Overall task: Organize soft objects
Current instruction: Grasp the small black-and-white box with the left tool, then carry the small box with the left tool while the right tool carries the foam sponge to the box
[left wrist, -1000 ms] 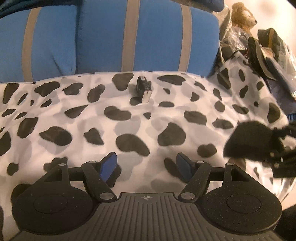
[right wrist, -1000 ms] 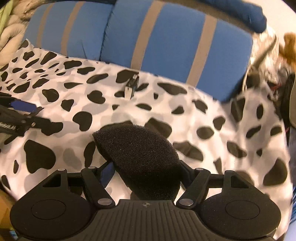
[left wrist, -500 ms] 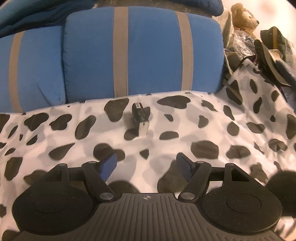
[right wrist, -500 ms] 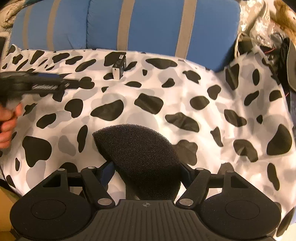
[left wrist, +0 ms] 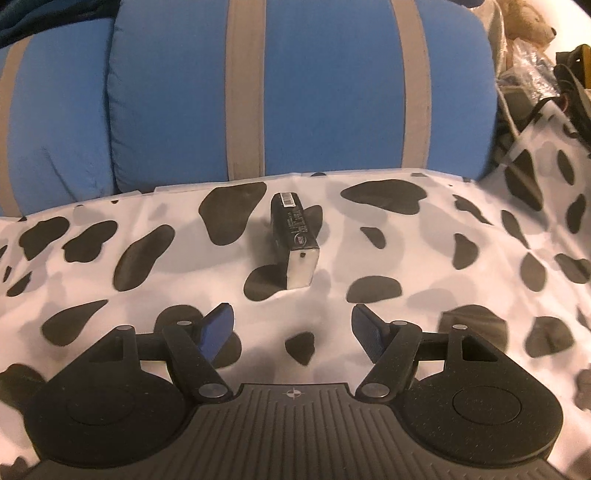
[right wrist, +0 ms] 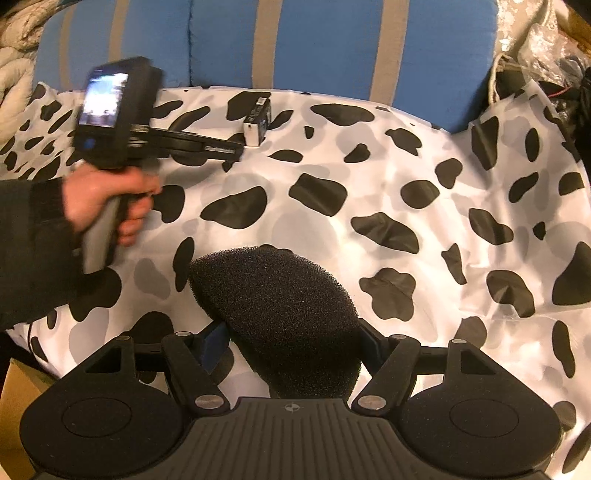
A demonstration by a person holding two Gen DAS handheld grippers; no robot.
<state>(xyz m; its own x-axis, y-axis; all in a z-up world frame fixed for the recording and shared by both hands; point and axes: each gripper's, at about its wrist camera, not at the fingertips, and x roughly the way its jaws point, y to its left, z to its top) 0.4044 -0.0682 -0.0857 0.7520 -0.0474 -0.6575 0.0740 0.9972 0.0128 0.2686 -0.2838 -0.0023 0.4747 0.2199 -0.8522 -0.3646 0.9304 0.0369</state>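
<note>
Left wrist view: the left tool (left wrist: pixel 291 325) fills the bottom of the frame, its two fingers spread apart with nothing between them, only the cow-print sheet (left wrist: pixel 424 258) below. Just above the gap, at the centre of the frame, a small black box (left wrist: pixel 293 240) with a silver end lies on the sheet, apart from both fingers. Behind it, across the top of the frame, stand blue cushions (left wrist: pixel 325 85) with tan stripes. A teddy bear (left wrist: pixel 524 18) sits in the upper right corner above a heap of clutter.

Right wrist view: the right tool (right wrist: pixel 291 343) at the bottom of the frame grips a black foam sponge (right wrist: pixel 284 314), which bulges up and to the left from between its fingers. At the left edge, a hand (right wrist: pixel 107 199) in a dark sleeve holds the left tool by its handle, its fingers reaching toward the small black box in the upper centre of the frame.
</note>
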